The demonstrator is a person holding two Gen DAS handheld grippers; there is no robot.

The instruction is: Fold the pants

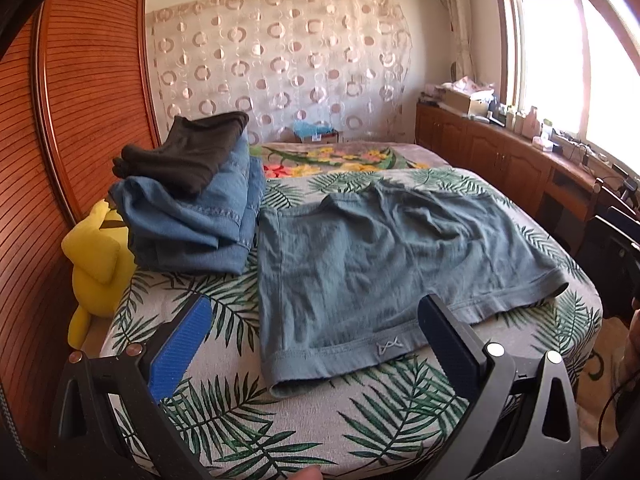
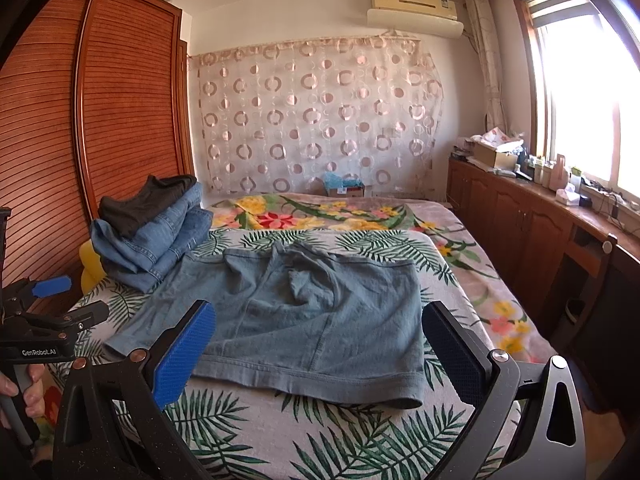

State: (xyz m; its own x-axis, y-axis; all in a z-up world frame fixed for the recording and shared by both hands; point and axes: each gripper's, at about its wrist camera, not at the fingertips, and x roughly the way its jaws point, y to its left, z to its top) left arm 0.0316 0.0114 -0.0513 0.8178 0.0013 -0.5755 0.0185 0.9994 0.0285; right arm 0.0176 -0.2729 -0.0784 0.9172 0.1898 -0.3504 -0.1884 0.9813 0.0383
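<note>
On the left wrist view, our left tool (image 1: pixel 314 346) gapes wide, empty, above the near hem of the grey-blue knit shorts (image 1: pixel 384 256) lying flat on the palm-leaf bedsheet (image 1: pixel 248 404); small stitched logo, unreadable. Pre-grasp step, we judge; next, pinch a hem corner. Right wrist view: right tool (image 2: pixel 318 344) equally wide, empty. "GenRobot.AI" printed on the other tool's body.

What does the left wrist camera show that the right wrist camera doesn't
Only the left wrist view shows the yellow plush toy fully and the logo on the shorts' waistband. Only the right wrist view shows the ceiling, the whole air conditioner and the left tool in a hand. Both share the grey-blue shorts lying flat, the folded jeans stack, and open tools.
</note>
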